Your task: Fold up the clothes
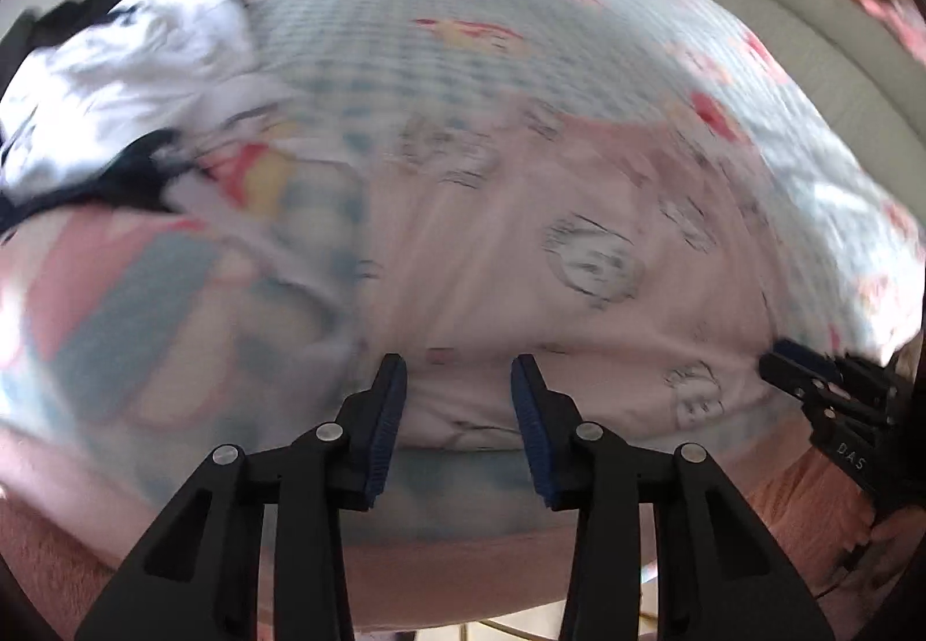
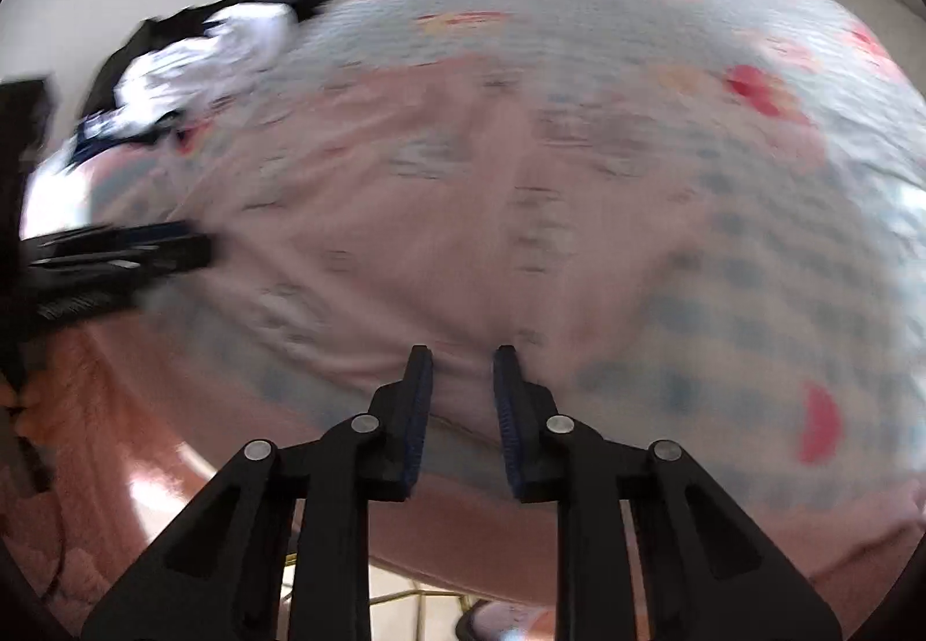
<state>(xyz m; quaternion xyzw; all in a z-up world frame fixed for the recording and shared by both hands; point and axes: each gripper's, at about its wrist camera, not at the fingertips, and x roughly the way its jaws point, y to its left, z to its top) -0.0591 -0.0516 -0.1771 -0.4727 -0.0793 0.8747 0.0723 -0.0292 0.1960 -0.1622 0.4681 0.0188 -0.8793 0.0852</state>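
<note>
A pale pink garment (image 1: 521, 247) printed with small cartoon faces lies spread on the bed; the right wrist view shows this pink garment (image 2: 405, 213) blurred. My left gripper (image 1: 457, 369) hangs open over the garment's near hem, its pads apart and nothing pinched. My right gripper (image 2: 463, 357) has a narrow gap between its pads, just above the near edge of the cloth where creases run together; the pads do not press on it. Each gripper appears in the other's view: the right gripper (image 1: 810, 380) at the right edge, the left gripper (image 2: 144, 247) at the left.
The bed wears a blue-and-white checked sheet (image 1: 434, 33) with red cartoon prints. A heap of white and black clothes (image 1: 133, 62) lies at the far left, also visible as a heap (image 2: 202, 51). A fuzzy pink blanket (image 2: 87, 409) hangs over the near edge. A grey padded seat (image 1: 810, 33) stands far right.
</note>
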